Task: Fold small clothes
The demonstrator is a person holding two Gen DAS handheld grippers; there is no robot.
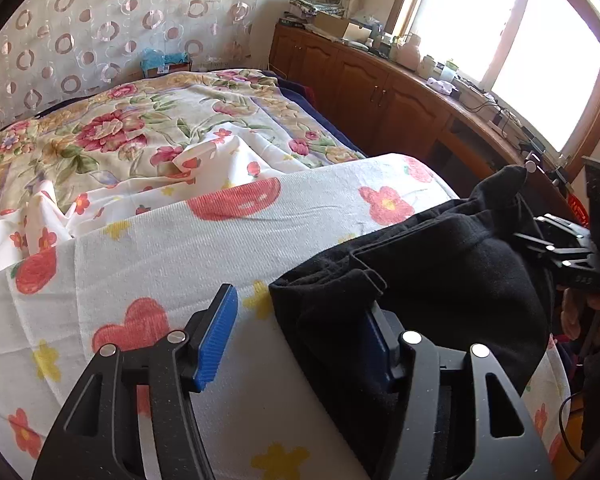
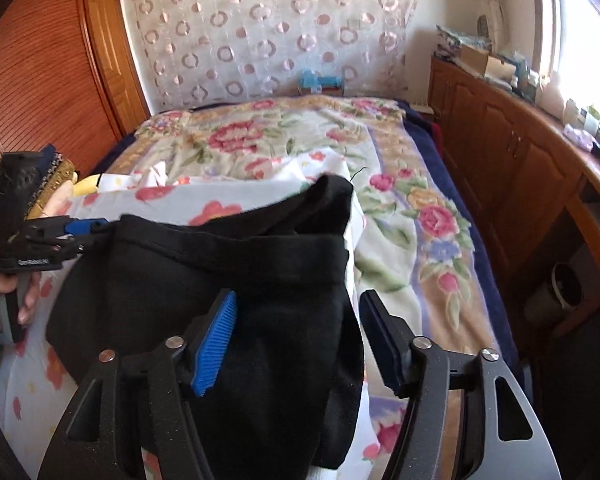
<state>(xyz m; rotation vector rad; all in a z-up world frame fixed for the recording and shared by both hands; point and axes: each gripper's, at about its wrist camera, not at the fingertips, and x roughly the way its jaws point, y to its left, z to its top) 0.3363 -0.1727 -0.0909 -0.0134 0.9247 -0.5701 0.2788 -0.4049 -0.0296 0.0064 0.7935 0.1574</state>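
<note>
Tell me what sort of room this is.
A bedroom, most likely: a bed under floral covers, a wooden cabinet beside it below a window, and a black garment being folded.

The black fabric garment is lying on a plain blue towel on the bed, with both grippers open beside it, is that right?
Not quite. The black fabric garment lies on a white towel printed with red and yellow flowers, not a plain blue one; the left wrist view shows it clearly. The rest holds: it is on the bed, and the left gripper and right gripper both stand open.
</note>
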